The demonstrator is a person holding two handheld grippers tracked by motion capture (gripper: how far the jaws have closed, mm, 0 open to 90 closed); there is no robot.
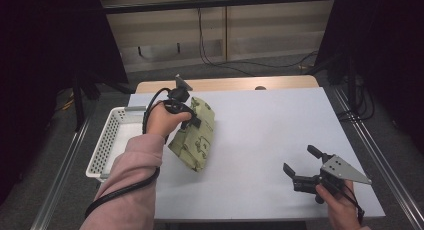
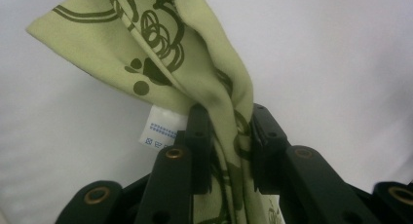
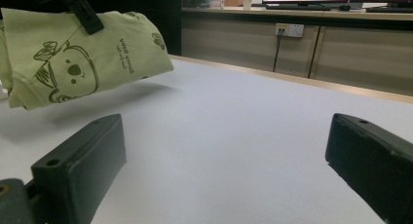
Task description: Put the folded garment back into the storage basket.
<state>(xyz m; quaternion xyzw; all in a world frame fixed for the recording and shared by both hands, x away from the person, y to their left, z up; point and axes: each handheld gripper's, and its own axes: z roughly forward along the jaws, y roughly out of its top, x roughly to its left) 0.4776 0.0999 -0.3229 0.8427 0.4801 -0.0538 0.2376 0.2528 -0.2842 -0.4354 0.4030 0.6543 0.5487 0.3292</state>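
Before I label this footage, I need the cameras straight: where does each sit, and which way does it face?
High view: above the person's side, facing forward and down on the table; forearms, left gripper, right gripper.
Left gripper view: on that gripper, along jaws shut on the green cloth.
Right gripper view: low over the table, between open jaws.
All three show the cloth.

Even overhead light on the white table (image 1: pixel 260 140), dark surrounds, soft shadows, and blurred close-up jaws.

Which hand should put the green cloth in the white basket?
Left. The left tool already pinches the green cloth and holds it off the table, right beside the white basket. The right tool is open and far off.
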